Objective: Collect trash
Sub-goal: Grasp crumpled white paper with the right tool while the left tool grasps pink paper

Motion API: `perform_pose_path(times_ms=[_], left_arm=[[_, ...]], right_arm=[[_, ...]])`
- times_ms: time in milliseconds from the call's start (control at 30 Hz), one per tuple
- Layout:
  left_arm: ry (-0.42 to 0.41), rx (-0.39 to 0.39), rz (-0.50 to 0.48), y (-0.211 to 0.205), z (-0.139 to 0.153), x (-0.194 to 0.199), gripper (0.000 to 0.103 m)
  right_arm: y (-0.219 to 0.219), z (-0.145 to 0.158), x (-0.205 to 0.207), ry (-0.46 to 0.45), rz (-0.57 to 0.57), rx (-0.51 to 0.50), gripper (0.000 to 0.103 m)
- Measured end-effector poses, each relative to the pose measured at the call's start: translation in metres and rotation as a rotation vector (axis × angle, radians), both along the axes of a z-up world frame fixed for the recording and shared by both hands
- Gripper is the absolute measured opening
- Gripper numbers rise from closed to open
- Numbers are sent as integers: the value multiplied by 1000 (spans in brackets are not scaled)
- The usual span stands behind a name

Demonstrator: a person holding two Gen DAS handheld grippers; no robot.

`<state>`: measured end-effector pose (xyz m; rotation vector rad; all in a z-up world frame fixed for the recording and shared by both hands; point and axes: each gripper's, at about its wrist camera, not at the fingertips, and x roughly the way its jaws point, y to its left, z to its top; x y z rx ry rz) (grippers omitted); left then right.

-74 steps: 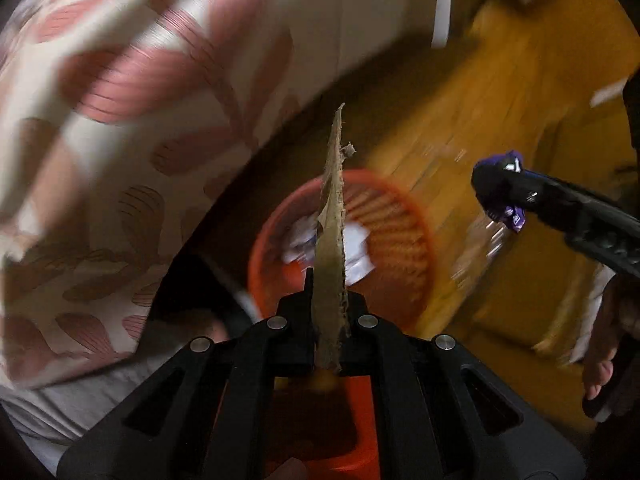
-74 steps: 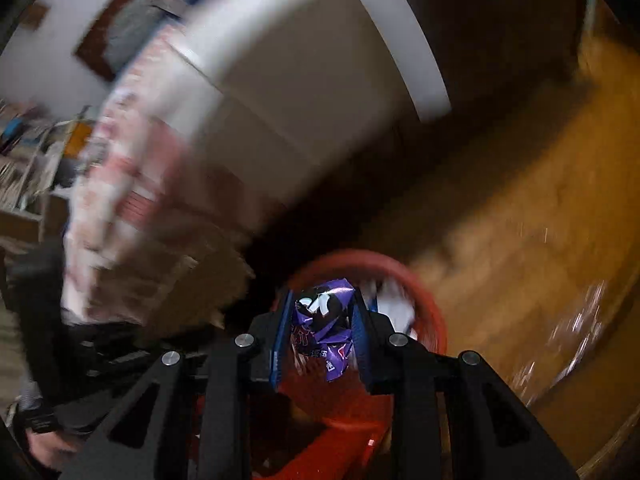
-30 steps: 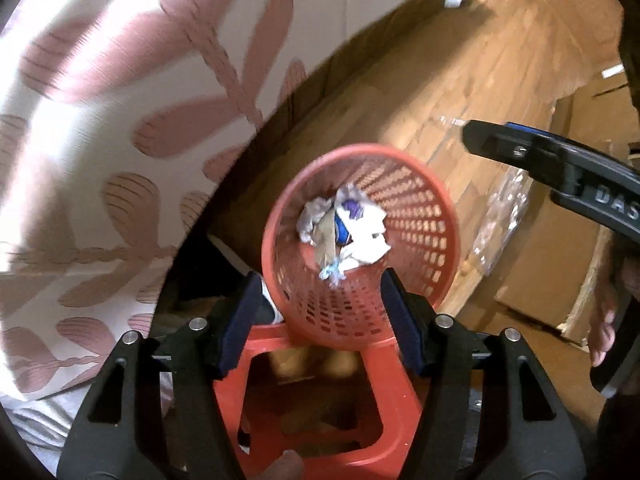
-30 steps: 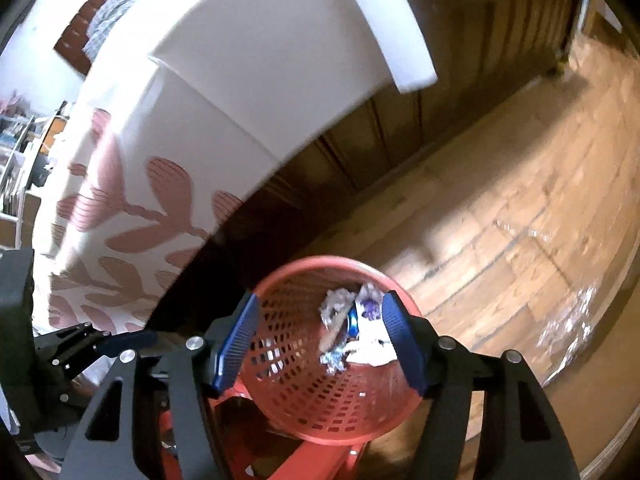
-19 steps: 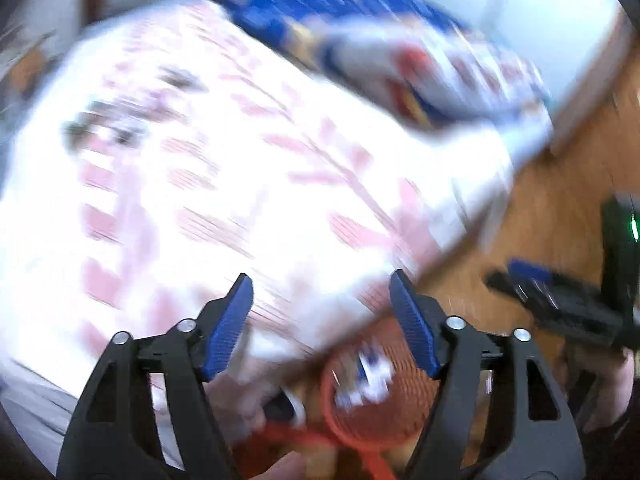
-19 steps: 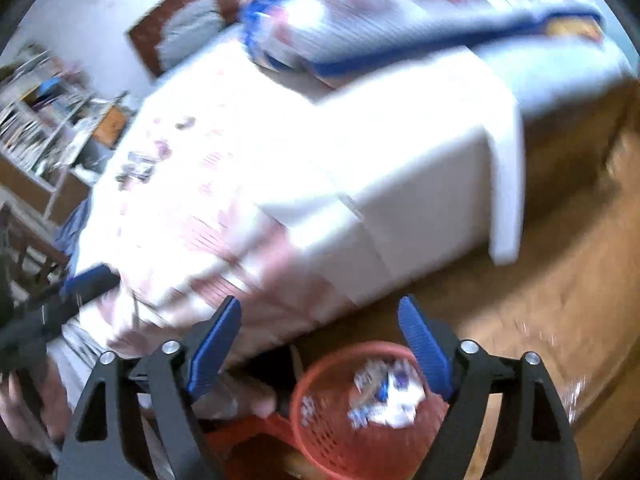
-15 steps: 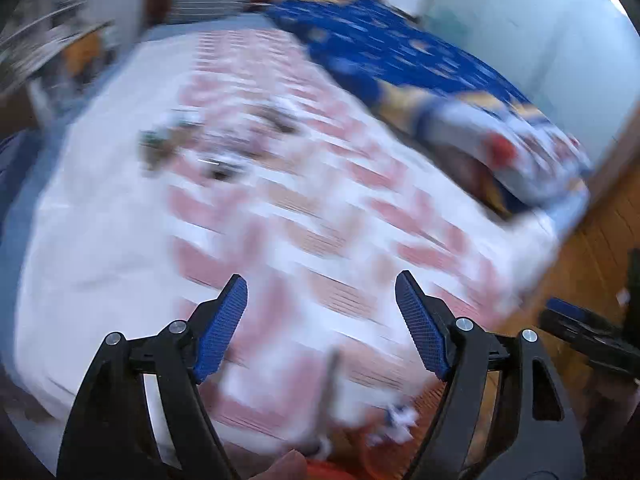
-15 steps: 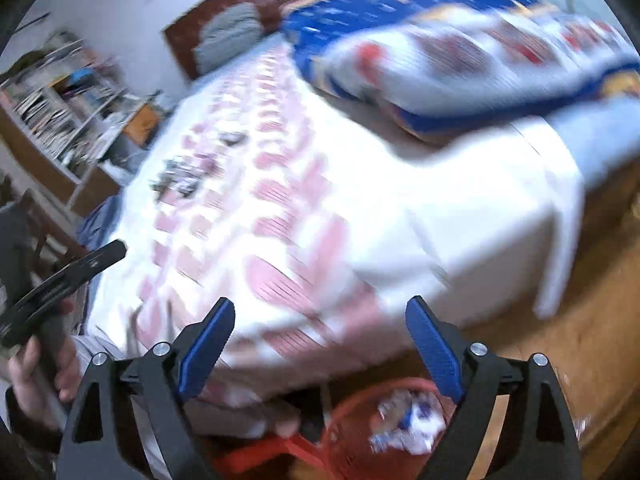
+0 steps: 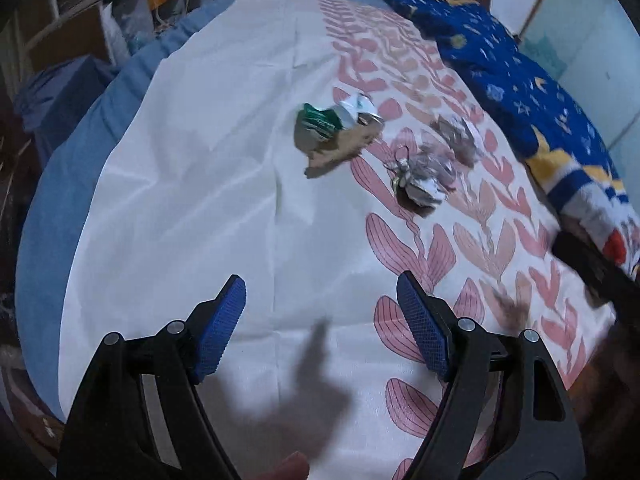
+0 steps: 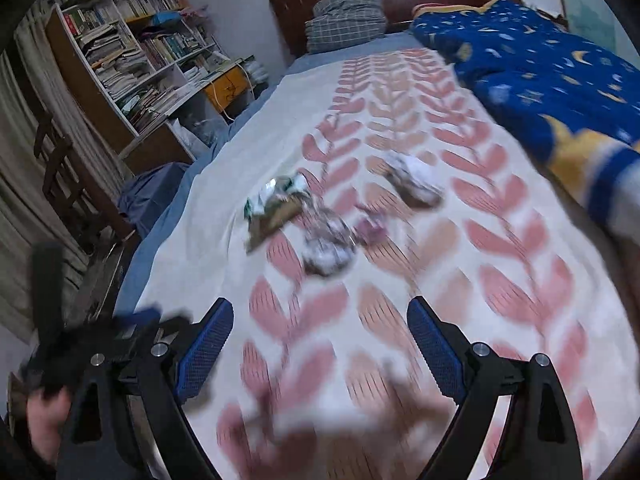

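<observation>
Blue-padded and spread wide with nothing between them, both pairs of tongs hang over the foot of a bed where the last scraps of litter wait to be gathered. At ten o'clock in the right wrist view stands a crowded bookshelf (image 10: 132, 52), well away from the work. Moving rightward in the left wrist view, the left tongs (image 9: 320, 324) frame bare white bedsheet (image 9: 200, 184), and the nearest piece for them lies at twelve o'clock: a crumpled green-and-white wrapper (image 9: 320, 120) lying against a torn brown cardboard scrap (image 9: 340, 148). Just right of that, at about one o'clock, sits a grey-white crumpled wad (image 9: 420, 180) beside what looks like a small metal ring, with another crumpled ball (image 9: 456, 136) beyond it on the pink leaf print. The right tongs (image 10: 320, 336) point at the same cluster, blurred in that view. A blue star-patterned quilt (image 9: 520, 88) lies bunched along the bed's edge at two to three o'clock. By the look of things, this is the reach for fresh trash, no bin being in sight. The next move seems to call for carrying each pair forward and down, the left toward the wrapper and cardboard, the right toward the wads, then closing gently so soft paper is pinched without catching the sheet.
</observation>
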<state>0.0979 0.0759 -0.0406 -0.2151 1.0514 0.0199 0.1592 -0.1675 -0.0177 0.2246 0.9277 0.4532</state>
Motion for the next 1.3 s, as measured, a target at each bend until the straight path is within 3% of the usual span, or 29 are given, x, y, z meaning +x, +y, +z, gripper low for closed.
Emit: perform_pose_path(times_ms=[133,267,367,433,633,933,1133,1300], left_arm=[[20,-1,-15,-1,-7,0,78],[18,-18,11,8,-7,-1,78],[11,-42,35,13,-6,-1,78],[12,-46,30,10,-6,0,78],[-1,-36,-5,2,-4,1,78],[-15,-35,-22,-5,-2,5,78],[-70,7,-147,-51,6,36,78],[-132,-2,-231,-96,9,77,78]], right_arm=[[43,-22,55,16,13,-15,86],[67,-50,82,75,6,-37,80],[74,-68,93,109,-5,-24,68],[74,-77,96,125,-9,-20,48],[65,-90,103,140,-34,4,38],[29,-56,61,85,-21,86,37],[-32,-35,-4,66,-58,106,37],[-87,-46,-58,110,-128,111,37]])
